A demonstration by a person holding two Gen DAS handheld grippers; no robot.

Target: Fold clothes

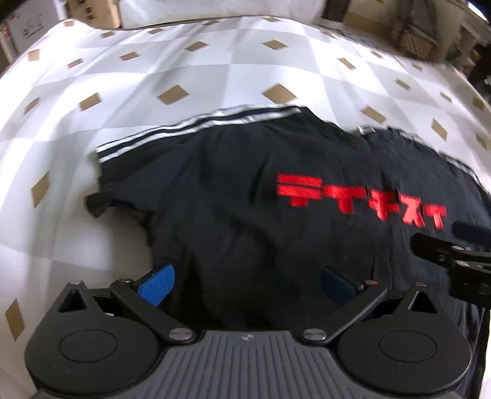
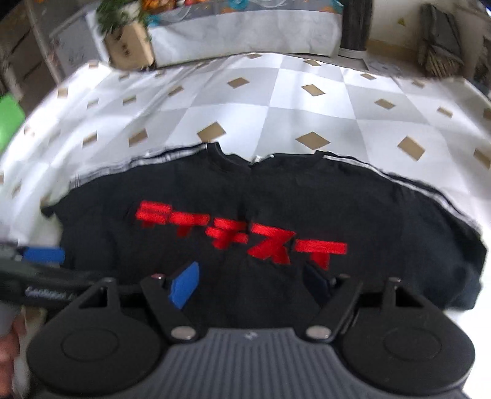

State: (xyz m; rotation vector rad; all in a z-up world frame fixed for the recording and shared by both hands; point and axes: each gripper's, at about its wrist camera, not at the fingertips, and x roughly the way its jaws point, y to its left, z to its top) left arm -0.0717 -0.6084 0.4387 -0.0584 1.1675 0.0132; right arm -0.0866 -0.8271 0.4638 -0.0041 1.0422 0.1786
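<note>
shirt [image 1: 245,199] | right edge cropped | hem hidden by tongs [image 1: 247,284]

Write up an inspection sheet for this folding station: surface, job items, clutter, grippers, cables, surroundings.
Surface: white and grey checked cloth with tan diamonds, lightly creased.
Job's things: black T-shirt lying spread out, red lettering facing up, white stripes along the shoulders.
Clutter: nothing seen on the cloth besides the shirt.
Grippers: left gripper open, over the shirt's near part; right gripper open, over the shirt below the lettering. Neither holds fabric.
Cables: nothing seen.
Surroundings: cardboard boxes and a plant box beyond the far edge; image blurred.
</note>
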